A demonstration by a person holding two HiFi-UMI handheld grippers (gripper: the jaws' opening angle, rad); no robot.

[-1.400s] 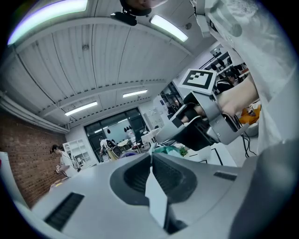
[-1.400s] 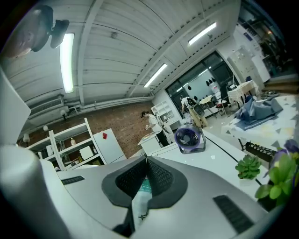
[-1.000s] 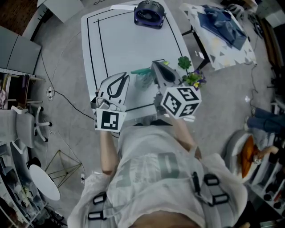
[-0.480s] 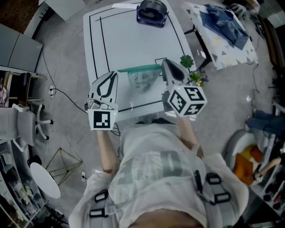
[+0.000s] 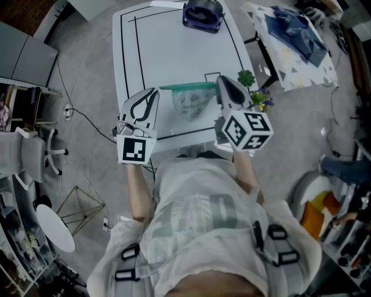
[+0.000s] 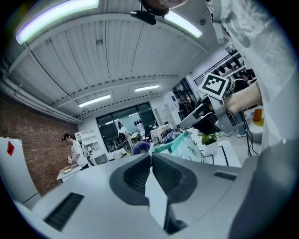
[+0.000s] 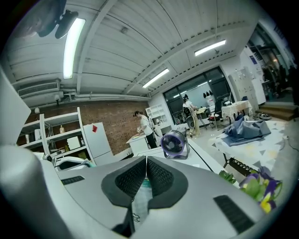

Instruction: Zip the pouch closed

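A clear pouch (image 5: 188,103) with a teal zipper edge (image 5: 185,87) hangs above the white table (image 5: 168,46), stretched between both grippers. My left gripper (image 5: 155,91) is shut on the pouch's left end, and my right gripper (image 5: 219,80) is shut on its right end. In the left gripper view the jaws (image 6: 150,156) meet on a pale tab, and the pouch (image 6: 182,142) runs off toward the other gripper. In the right gripper view the jaws (image 7: 145,161) pinch pouch material (image 7: 140,198) that hangs beneath them.
A purple fan (image 5: 203,11) stands at the table's far edge. A small potted plant (image 5: 246,78) and flowers (image 5: 261,101) sit at the table's right edge beside my right gripper. A side table with blue cloth (image 5: 293,35) is further right. People work in the background.
The two grippers have moved apart. The pouch, bunched between them a second ago, now hangs with its teal top edge drawn straight.
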